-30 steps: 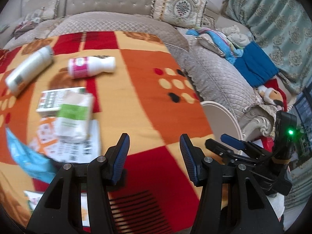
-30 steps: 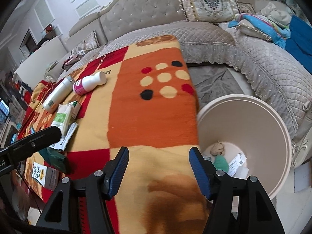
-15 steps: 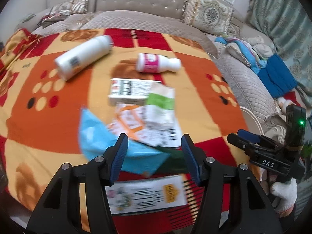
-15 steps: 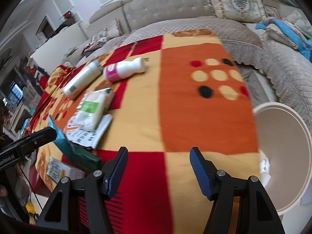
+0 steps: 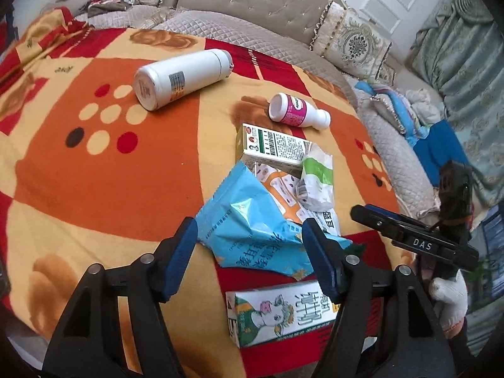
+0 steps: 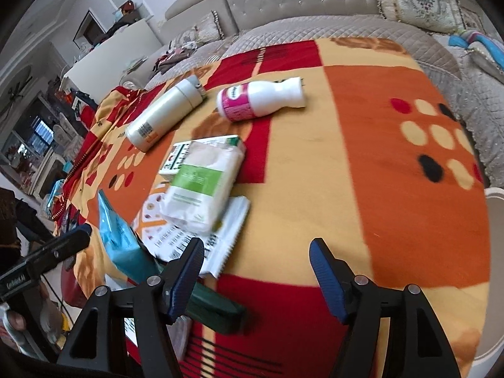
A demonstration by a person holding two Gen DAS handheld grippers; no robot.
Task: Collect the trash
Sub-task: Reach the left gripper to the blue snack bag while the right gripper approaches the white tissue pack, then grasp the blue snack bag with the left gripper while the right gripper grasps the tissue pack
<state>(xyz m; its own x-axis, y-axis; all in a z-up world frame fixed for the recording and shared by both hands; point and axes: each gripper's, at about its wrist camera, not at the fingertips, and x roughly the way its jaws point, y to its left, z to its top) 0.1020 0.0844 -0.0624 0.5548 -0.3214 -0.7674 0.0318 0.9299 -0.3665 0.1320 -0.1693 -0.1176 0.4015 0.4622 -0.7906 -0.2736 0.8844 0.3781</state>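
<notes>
Your left gripper [image 5: 250,252], jaws wide and empty, straddles the blue wrapper [image 5: 252,223] near the blanket's [image 5: 110,173] front edge, nearer than the right.

A crumpled blue wrapper [image 5: 252,223] lies near; a white-green pouch [image 5: 316,179] overlaps a carton [image 5: 271,149]; two white bottles [image 5: 182,77] lie far.

The left gripper [image 5: 250,249] has black angular arms, silver screws and ribbed blue pads [image 5: 182,260]; the right gripper [image 6: 256,274] matches it, its black bar marked "DAS"; a white knit glove [image 5: 449,299] covers the hand gripping it.
</notes>
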